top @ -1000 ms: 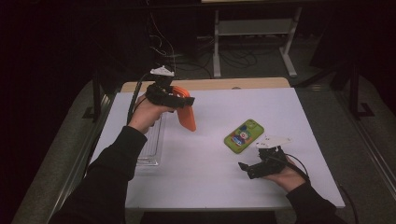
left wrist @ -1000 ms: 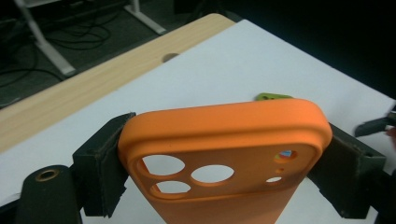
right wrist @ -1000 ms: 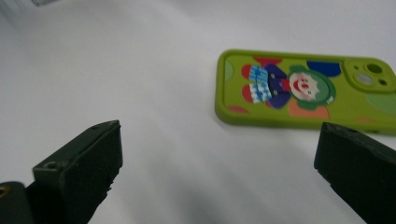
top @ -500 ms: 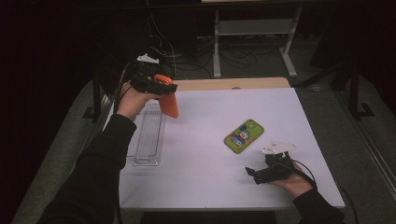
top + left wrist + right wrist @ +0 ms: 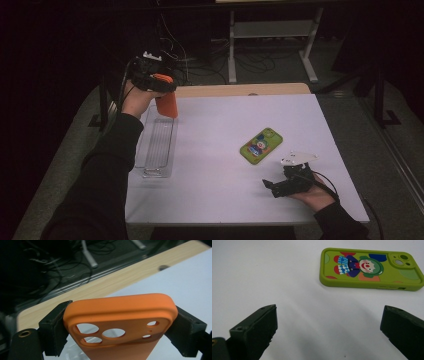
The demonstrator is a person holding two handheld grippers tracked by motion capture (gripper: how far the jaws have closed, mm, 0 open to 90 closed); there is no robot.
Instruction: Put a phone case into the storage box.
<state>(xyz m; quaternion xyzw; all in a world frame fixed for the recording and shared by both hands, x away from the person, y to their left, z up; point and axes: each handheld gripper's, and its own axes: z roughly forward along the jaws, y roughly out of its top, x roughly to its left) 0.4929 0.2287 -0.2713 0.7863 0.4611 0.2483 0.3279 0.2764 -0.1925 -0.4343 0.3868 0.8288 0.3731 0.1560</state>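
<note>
A: The biggest thing is the white tabletop (image 5: 215, 190), matte and flat, with a pale wood strip along its far edge. At about nine o'clock on it lies a clear plastic tray (image 5: 159, 145), long, ribbed and rigid-looking.

B: And the orange phone case (image 5: 166, 102)?

A: It hangs in the air over the tray's far end, near eleven o'clock, held by the left tool (image 5: 157, 85). The jaws are nearly closed, clamping the case across its width at the camera end (image 5: 120, 315).

B: How would it handle?

A: Likely very light, soft silicone, matte and grippy, so it should not slip, though an empty shell could flex or bow under a hard squeeze. The thick rim beside the lens cut-outs looks the stiffest place to pinch.

B: The other one?

A: The green phone case (image 5: 372, 267) with a cartoon clown lies flat around three o'clock, rounded corners, same rubbery look. The right tool (image 5: 285, 186) rests near five o'clock, jaws wide and empty.
</note>
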